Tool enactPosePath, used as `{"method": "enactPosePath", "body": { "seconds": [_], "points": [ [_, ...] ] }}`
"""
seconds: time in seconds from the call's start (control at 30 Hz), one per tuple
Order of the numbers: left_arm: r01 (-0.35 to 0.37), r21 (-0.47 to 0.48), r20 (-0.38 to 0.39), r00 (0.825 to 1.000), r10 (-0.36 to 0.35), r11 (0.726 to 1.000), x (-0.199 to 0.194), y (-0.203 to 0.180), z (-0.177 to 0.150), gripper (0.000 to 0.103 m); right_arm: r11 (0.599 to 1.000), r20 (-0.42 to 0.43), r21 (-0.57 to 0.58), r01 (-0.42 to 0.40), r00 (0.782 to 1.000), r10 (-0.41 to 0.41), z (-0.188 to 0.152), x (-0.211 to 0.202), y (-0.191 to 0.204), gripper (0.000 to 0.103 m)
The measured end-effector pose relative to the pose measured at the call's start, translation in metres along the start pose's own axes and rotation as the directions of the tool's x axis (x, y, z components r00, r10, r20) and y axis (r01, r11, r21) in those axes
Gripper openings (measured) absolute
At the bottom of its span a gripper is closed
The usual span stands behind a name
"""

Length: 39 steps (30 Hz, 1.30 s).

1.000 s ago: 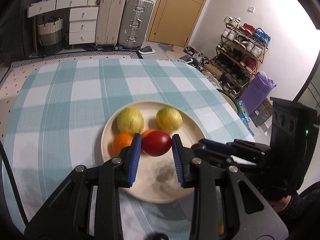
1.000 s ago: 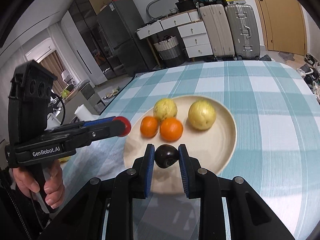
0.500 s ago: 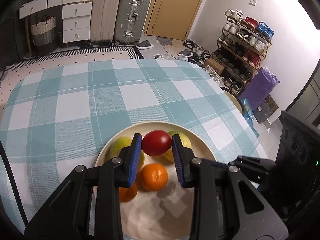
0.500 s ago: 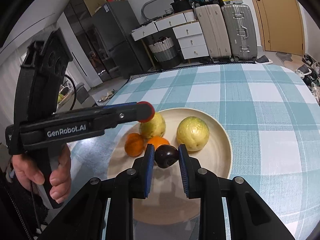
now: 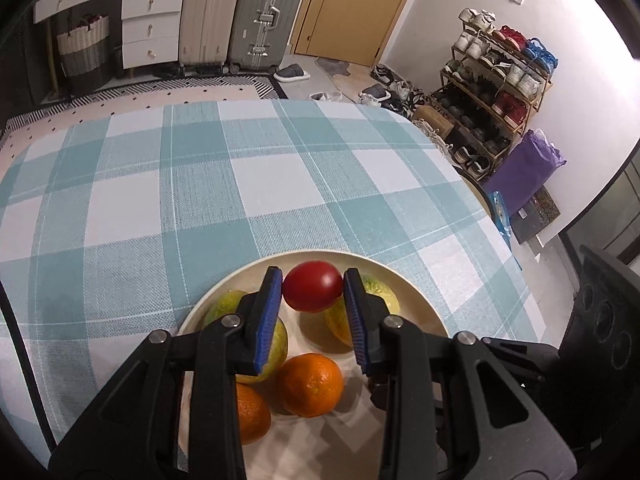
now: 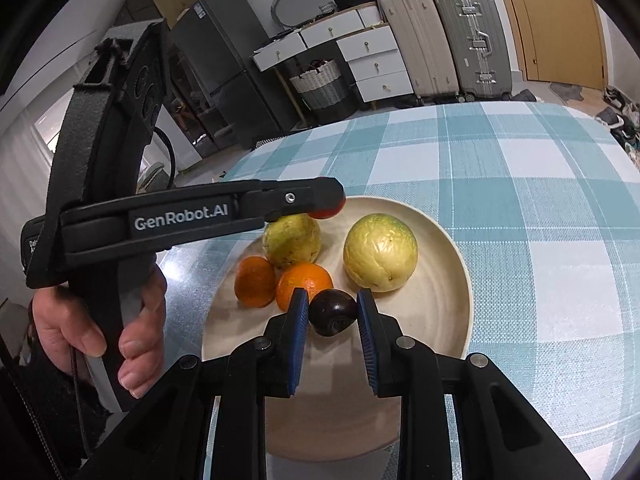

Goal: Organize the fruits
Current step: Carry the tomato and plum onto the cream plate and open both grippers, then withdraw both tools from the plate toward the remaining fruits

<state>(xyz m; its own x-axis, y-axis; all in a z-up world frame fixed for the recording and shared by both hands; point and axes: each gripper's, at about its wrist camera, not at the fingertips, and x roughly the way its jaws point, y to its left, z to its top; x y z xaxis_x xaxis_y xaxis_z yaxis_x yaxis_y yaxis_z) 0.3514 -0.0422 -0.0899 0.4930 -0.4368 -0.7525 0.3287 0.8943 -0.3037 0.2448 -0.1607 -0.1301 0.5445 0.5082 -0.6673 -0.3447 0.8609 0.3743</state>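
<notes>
A cream plate (image 6: 448,312) on the checked tablecloth holds two yellow-green guavas (image 6: 380,252) (image 6: 291,240) and two oranges (image 6: 304,282) (image 6: 255,280). My left gripper (image 5: 313,294) is shut on a red tomato (image 5: 313,292) and holds it over the plate's far side, above the guavas (image 5: 376,292). In the right wrist view it (image 6: 324,200) reaches in from the left with the tomato (image 6: 328,212) peeking out. My right gripper (image 6: 333,312) is shut on a dark plum (image 6: 333,312) over the plate's near part, next to an orange.
The round table with teal checked cloth (image 5: 240,184) extends beyond the plate. Suitcases (image 5: 264,16), drawers and a basket stand against the far wall. A shoe rack (image 5: 492,80) is at the right. A fridge (image 6: 224,68) is at the back left.
My left gripper has carried the tomato forward over the plate, from the near side to above the guavas. My right gripper with the plum has moved slightly closer to the oranges.
</notes>
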Motion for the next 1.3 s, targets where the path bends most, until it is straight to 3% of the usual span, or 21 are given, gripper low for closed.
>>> {"method": "enactPosePath", "body": {
  "seconds": [0.07, 0.17, 0.6, 0.63, 0.7, 0.73, 1.0, 1.17, 1.3],
  "points": [
    [0.001, 0.001, 0.006, 1.0, -0.001, 1.0, 0.0, -0.001, 0.0, 0.028, 1.0, 0.001, 0.005, 0.005, 1.0, -0.005, 0.001, 0.002, 0.0, 0.028],
    [-0.014, 0.014, 0.013, 1.0, 0.013, 1.0, -0.003, -0.002, 0.001, 0.028, 1.0, 0.023, 0.008, 0.003, 1.0, -0.003, 0.001, 0.0, 0.0, 0.048],
    [-0.035, 0.009, 0.085, 0.996, 0.034, 0.999, -0.052, -0.009, -0.015, 0.03, 0.999, 0.06, 0.042, 0.021, 0.998, -0.023, -0.005, -0.022, -0.008, 0.053],
    [-0.042, 0.01, 0.093, 0.995, 0.041, 0.999, -0.058, -0.011, -0.019, 0.031, 0.999, 0.061, 0.045, 0.025, 0.998, -0.028, -0.006, -0.024, -0.009, 0.055],
    [-0.053, 0.01, 0.11, 0.993, 0.051, 0.999, -0.068, -0.014, -0.025, 0.034, 0.998, 0.068, 0.051, 0.034, 0.997, -0.037, -0.008, -0.031, -0.009, 0.073],
    [-0.055, 0.009, 0.118, 0.992, 0.054, 0.998, -0.073, -0.016, -0.028, 0.036, 0.998, 0.076, 0.053, 0.038, 0.996, -0.042, -0.009, -0.034, -0.008, 0.076],
    [-0.077, 0.002, 0.156, 0.985, 0.076, 0.997, -0.113, -0.031, -0.058, 0.047, 0.998, 0.127, 0.034, 0.058, 0.99, -0.062, -0.017, -0.065, 0.006, 0.086],
    [-0.114, -0.021, 0.191, 0.975, 0.116, 0.993, -0.135, -0.041, -0.079, 0.076, 0.997, 0.149, 0.024, 0.07, 0.986, -0.073, -0.024, -0.079, 0.015, 0.09],
    [-0.124, -0.042, 0.207, 0.97, 0.13, 0.991, -0.15, -0.044, -0.094, 0.079, 0.998, 0.145, 0.011, 0.069, 0.987, -0.07, -0.032, -0.088, 0.023, 0.092]
  ]
}}
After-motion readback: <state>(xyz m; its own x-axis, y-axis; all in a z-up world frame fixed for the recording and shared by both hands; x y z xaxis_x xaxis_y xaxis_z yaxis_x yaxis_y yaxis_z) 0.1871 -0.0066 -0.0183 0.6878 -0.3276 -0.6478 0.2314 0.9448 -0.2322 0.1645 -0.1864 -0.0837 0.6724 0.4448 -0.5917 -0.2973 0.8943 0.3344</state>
